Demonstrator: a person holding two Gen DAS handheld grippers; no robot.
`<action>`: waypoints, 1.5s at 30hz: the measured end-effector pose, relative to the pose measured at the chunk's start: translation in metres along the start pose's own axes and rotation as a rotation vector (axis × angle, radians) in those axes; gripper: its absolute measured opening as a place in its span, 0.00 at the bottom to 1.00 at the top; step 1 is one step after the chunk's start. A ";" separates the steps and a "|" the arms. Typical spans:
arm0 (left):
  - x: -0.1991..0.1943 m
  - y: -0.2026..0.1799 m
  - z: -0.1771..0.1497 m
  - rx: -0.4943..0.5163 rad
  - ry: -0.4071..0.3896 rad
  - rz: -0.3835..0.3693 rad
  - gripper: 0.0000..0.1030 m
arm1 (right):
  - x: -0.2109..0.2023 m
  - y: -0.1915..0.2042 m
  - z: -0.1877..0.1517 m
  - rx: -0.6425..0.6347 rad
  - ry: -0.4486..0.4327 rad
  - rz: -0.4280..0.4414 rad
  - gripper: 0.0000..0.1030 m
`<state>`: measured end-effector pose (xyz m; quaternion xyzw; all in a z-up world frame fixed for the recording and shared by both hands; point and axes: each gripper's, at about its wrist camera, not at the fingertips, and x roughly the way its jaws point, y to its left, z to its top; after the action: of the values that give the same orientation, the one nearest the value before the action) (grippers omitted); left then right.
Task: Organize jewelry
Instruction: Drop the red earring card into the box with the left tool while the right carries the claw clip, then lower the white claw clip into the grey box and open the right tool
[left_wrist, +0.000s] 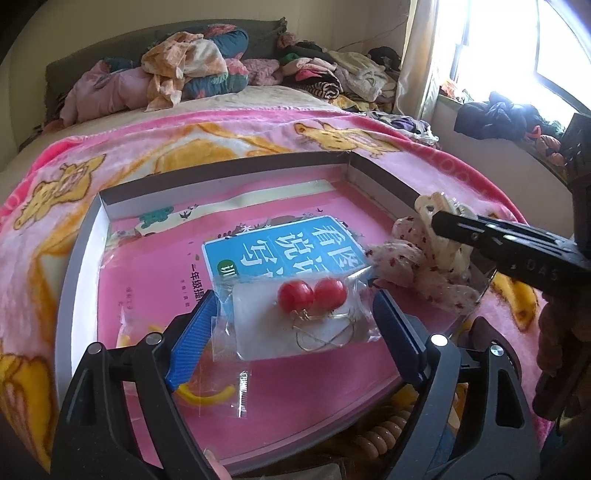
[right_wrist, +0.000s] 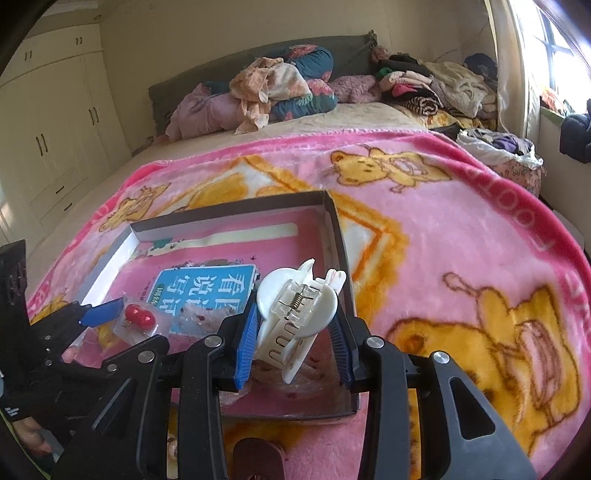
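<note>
L gripper (left_wrist: 295, 332) wide, R gripper (right_wrist: 295, 332) clamped

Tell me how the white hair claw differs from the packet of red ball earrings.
The white hair claw is clamped between the right gripper pads, off the box floor; the earring packet lies flat in the grey box between the left gripper open fingers. The claw is bare white plastic with a spring; the earrings are red balls on wire hooks, sealed in clear plastic. Both are over the same box.
</note>
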<state>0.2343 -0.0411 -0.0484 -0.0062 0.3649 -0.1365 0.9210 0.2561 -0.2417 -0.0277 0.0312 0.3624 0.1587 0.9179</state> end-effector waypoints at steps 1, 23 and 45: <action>0.000 0.001 0.001 0.000 0.000 0.000 0.76 | 0.001 0.000 -0.001 0.003 0.003 0.001 0.35; -0.028 0.015 0.000 -0.057 -0.053 0.022 0.89 | -0.041 0.009 -0.017 0.008 -0.091 0.007 0.71; -0.089 0.033 -0.016 -0.127 -0.184 0.065 0.89 | -0.092 0.019 -0.035 0.010 -0.163 0.006 0.80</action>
<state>0.1693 0.0146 -0.0038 -0.0650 0.2867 -0.0819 0.9523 0.1642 -0.2542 0.0102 0.0496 0.2873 0.1567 0.9436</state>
